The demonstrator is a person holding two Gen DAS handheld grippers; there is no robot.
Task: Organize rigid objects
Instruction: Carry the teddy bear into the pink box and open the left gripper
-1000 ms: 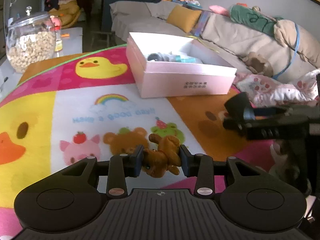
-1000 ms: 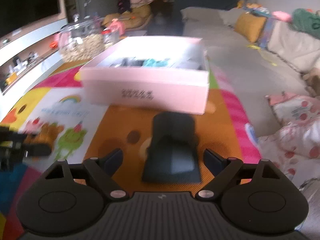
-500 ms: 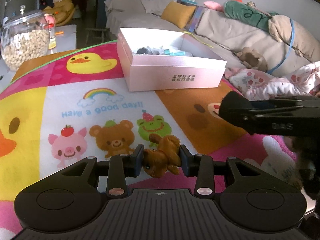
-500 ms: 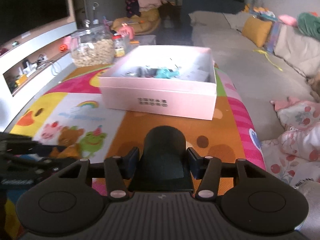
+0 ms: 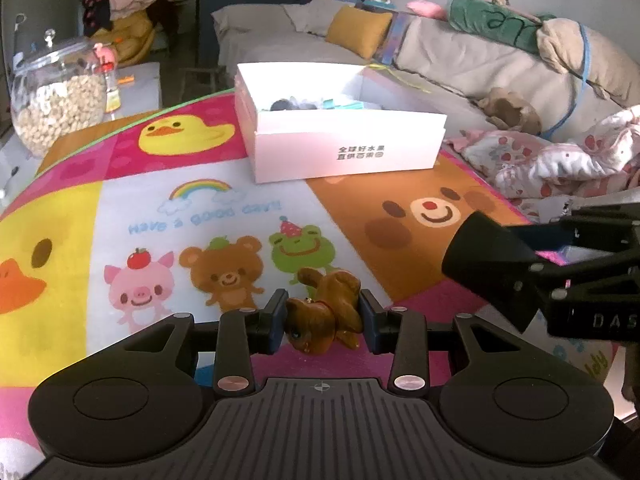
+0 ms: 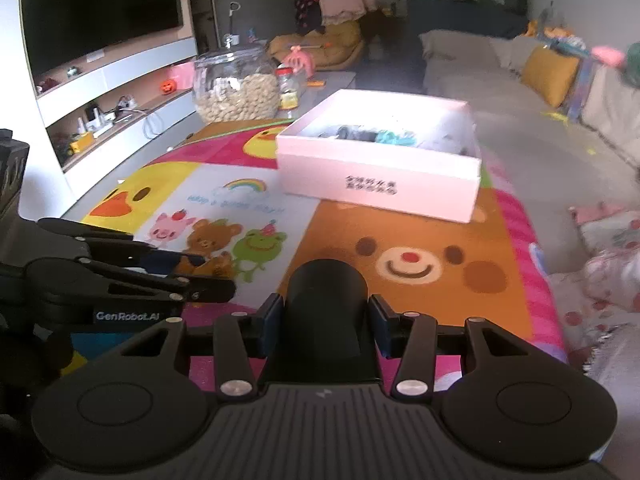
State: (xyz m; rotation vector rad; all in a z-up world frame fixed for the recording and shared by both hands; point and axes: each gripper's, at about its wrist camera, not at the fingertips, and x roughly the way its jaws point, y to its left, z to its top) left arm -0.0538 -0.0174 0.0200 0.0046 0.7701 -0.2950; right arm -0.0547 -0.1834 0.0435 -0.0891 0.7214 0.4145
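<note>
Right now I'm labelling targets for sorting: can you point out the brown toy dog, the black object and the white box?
brown toy dog (image 5: 325, 312), left wrist view, on its body between the pads.
black object (image 6: 326, 312), right wrist view, on its rounded top.
white box (image 6: 376, 184), right wrist view, on its printed front wall.

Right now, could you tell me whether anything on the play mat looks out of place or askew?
Nothing looks spilled or damaged. The white box sits skewed to the play mat squares. The brown toy dog is clamped head down in the left gripper; the right gripper holds a black object.
</note>
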